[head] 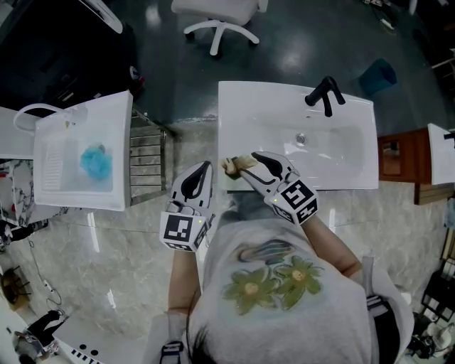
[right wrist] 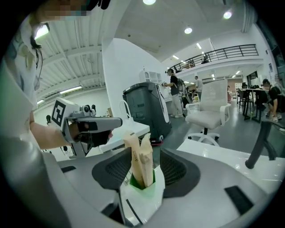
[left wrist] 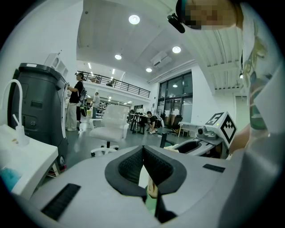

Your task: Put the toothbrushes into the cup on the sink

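Note:
A white and green cup (right wrist: 142,198) stands at the near left corner of the white sink (head: 341,142). Two beige toothbrushes (right wrist: 139,162) stand upright in it. My right gripper (right wrist: 144,167) is open around them, with its dark pads clear of the brushes and cup on both sides. In the head view the right gripper (head: 250,165) reaches over the toothbrush tops (head: 234,165). My left gripper (left wrist: 143,151) is shut and holds nothing. It hovers just left of the sink's edge (head: 202,170), apart from the cup.
A black faucet (head: 323,94) rises at the sink's far side. To the left stand a metal rack (head: 147,156) and a white basin with a blue sponge (head: 96,162). A white office chair (head: 217,14) is behind the sink, and a brown cabinet (head: 394,156) is at its right.

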Tool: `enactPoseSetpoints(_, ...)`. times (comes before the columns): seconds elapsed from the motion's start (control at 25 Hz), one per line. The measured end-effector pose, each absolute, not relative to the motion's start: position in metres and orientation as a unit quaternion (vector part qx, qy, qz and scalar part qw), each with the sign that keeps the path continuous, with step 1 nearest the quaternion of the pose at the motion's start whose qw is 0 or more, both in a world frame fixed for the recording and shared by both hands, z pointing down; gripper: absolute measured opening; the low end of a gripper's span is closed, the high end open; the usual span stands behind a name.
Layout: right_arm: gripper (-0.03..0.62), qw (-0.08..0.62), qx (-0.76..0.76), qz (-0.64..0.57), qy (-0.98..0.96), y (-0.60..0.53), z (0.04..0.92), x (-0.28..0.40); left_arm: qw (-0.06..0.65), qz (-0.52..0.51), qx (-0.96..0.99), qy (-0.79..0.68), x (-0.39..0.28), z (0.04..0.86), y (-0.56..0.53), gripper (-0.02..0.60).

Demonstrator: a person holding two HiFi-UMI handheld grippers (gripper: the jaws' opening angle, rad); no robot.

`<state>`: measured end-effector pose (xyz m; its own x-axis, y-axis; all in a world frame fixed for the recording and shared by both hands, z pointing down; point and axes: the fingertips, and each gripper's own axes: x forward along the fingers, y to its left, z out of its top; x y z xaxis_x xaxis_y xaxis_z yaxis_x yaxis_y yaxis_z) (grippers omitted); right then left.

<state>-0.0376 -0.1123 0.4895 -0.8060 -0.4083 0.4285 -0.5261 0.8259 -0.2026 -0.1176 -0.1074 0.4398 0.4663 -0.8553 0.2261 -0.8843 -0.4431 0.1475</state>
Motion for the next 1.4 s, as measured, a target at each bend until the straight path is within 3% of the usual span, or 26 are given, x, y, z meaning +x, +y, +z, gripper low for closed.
enactPoseSetpoints(0.6,0.180,0.096,0.278,0.125,-0.948,-0.103,0.420,-0.027,0.120,0.076,0.847,-0.512,-0.108,0.422,-0.091,0.018)
enactPoseSetpoints(0.72,0.100,0.081,0.268,0.118,-0.953,-0.095,0.413,-0.025,0.115,0.068,0.849,-0.511,-0.105,0.421,-0.087,0.018)
enactPoseSetpoints(0.84,0.065,0.075,0.266,0.109,-0.955,-0.089,0.410,-0.023,0.096,0.050,0.857,-0.504,-0.100,0.423,-0.082,0.018)
enactPoseSetpoints(1.4,0.041,0.097,0.259,0.093,-0.956,-0.061,0.416,-0.015,0.089,0.047,0.871,-0.481,-0.076,0.414,-0.061,0.018)
